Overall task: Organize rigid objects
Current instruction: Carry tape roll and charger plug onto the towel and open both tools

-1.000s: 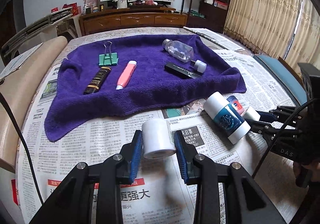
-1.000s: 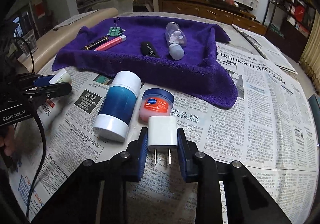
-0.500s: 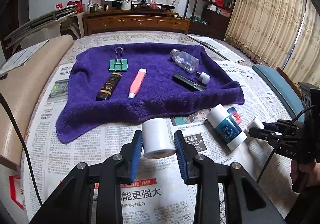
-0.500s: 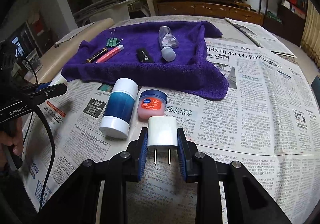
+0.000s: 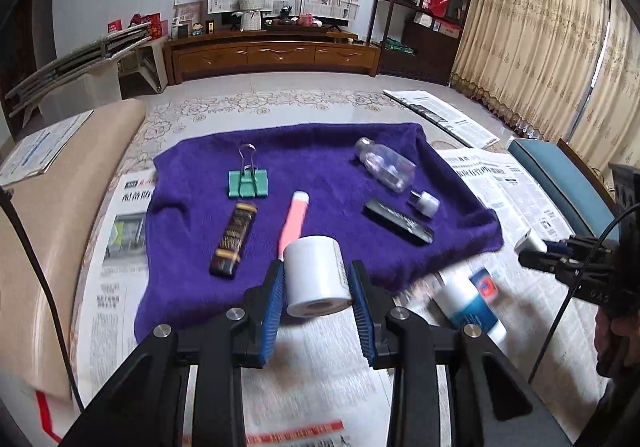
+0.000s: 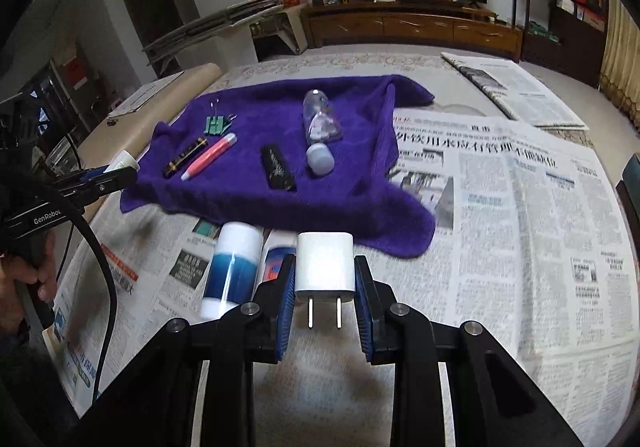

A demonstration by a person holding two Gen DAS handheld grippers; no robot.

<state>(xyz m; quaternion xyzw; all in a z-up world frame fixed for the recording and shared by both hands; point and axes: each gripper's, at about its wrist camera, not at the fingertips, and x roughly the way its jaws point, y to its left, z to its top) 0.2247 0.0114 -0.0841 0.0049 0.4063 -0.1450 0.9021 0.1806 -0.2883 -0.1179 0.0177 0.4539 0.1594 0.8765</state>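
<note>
My left gripper [image 5: 318, 279] is shut on a white roll of tape [image 5: 316, 275], held above the near edge of the purple towel [image 5: 320, 167]. My right gripper [image 6: 325, 279] is shut on a white plug adapter [image 6: 325, 267], prongs toward the camera, above the newspaper. On the towel lie a green binder clip [image 5: 248, 183], a dark brown tube [image 5: 234, 237], a pink pen [image 5: 294, 223], a black bar [image 5: 398, 221] and a clear bottle [image 5: 386, 165] with a pale cap. A blue-and-white bottle [image 6: 236, 267] and a small blue-lidded jar [image 6: 276, 261] lie on the newspaper beside the towel.
Newspaper sheets [image 6: 520, 207] cover the table around the towel. A tan padded edge [image 5: 48, 207] runs along the left. A folded newspaper [image 6: 516, 91] lies at the back right. A wooden cabinet [image 5: 272, 55] and shelves stand beyond. A hand [image 6: 28, 279] grips the left tool.
Both grippers have risen and moved toward the towel with their loads. The roll now hangs over the towel's near edge; the blue bottle and jar sit closer below the right gripper.
</note>
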